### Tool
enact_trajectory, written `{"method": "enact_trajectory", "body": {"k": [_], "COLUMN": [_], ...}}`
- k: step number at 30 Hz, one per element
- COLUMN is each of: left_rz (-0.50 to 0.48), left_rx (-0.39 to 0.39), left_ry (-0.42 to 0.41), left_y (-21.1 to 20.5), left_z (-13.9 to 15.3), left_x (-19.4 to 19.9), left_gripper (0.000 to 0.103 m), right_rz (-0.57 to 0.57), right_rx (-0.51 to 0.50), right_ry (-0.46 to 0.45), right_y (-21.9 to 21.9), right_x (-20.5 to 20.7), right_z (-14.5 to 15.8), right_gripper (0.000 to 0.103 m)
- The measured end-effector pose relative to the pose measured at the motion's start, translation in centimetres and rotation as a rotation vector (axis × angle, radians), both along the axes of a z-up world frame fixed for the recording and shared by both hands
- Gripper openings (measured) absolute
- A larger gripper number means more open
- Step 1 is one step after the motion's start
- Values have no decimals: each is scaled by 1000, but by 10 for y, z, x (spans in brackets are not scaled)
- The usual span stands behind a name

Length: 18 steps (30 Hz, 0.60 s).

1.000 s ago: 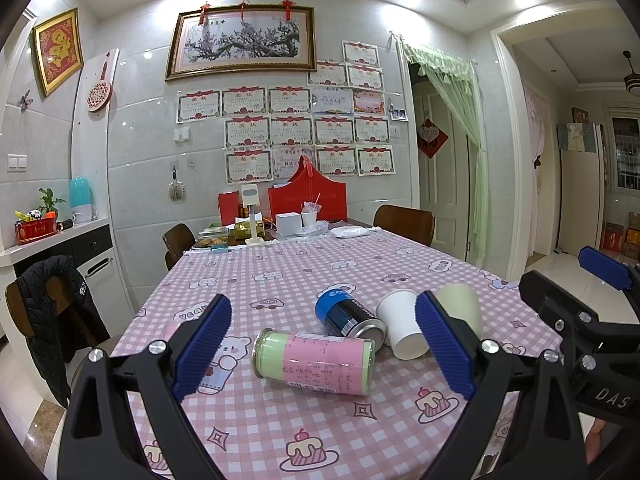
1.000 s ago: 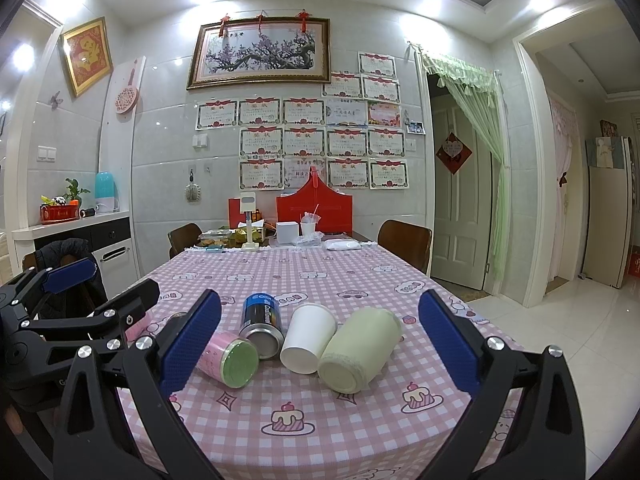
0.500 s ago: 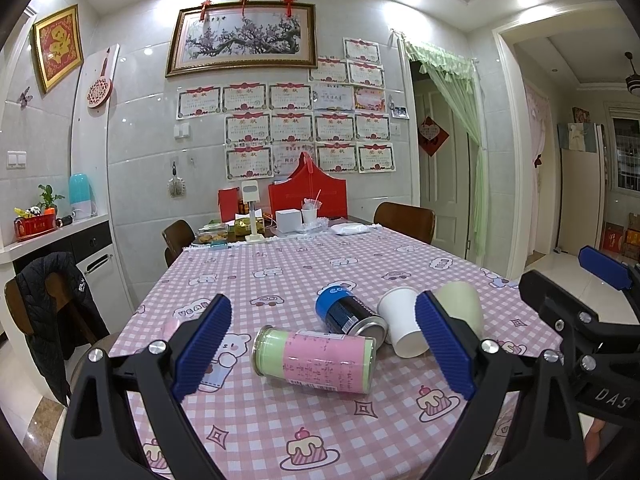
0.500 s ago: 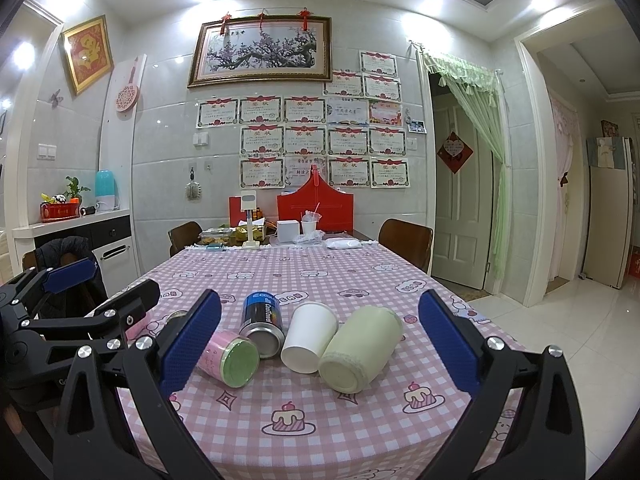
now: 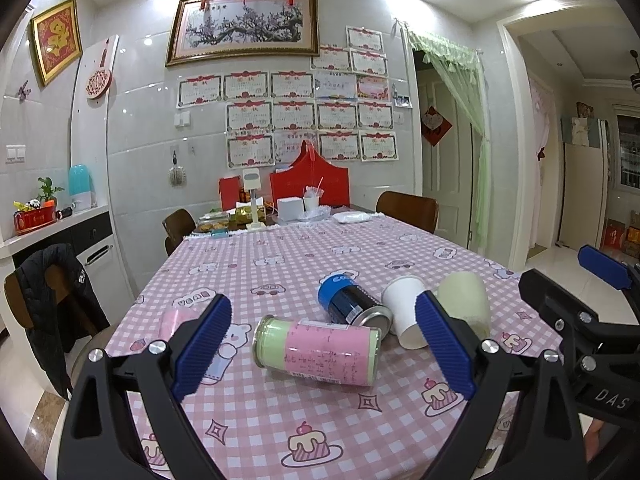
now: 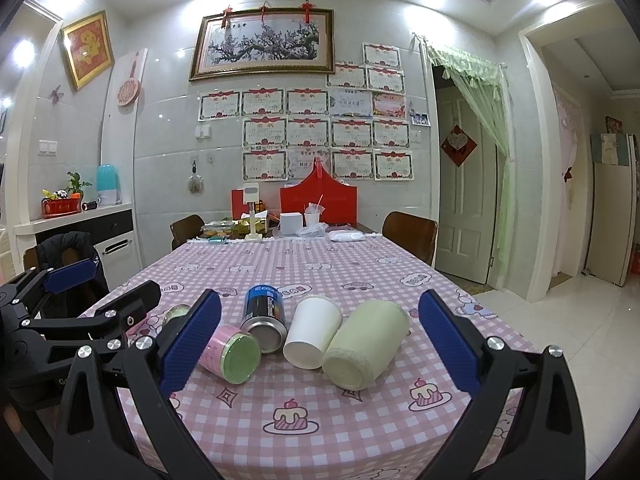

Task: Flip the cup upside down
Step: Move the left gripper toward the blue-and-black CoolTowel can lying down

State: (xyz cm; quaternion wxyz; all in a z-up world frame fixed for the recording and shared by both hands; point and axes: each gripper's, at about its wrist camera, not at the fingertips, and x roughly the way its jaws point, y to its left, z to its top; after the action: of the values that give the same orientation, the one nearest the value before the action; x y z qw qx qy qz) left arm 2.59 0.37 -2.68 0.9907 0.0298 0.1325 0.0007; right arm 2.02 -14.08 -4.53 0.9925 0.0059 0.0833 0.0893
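Checked tablecloth [image 6: 360, 272] beneath wide-spread, unladen hand-held grippers [image 6: 320, 344].

On the table lie 2 cups [image 6: 312, 337] [image 6: 366, 350] and 2 cans [image 6: 264, 316] [image 6: 231, 354]

A home dining room: a checked-cloth table [image 6: 360, 264], wooden chairs [image 6: 410, 232], framed certificates [image 6: 308, 132] and a blossom painting [image 6: 262, 44].

Your left tongs [image 5: 322, 350] and right tongs [image 6: 320, 346]: black angular frames with triangular cut-outs, silver screws at the joints, ribbed blue pads [image 5: 444, 348]. White lettering "DAS" marks the right tongs' body.
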Motion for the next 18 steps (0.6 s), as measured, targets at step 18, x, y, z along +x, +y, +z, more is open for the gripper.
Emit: {"method": "enact_trajectory", "body": {"k": [18], "left_rz": [-49], "left_rx": [-40], "left_ry": [205], "left_y": [-2], "left_z": [-22], "left_x": [58], "left_gripper": [92], "right_rz": [-20], "right_rx": [45], "right_ry": [117], "right_y": [-26], "right_x": [46], "right_z": [-17], "right_gripper": [95]}}
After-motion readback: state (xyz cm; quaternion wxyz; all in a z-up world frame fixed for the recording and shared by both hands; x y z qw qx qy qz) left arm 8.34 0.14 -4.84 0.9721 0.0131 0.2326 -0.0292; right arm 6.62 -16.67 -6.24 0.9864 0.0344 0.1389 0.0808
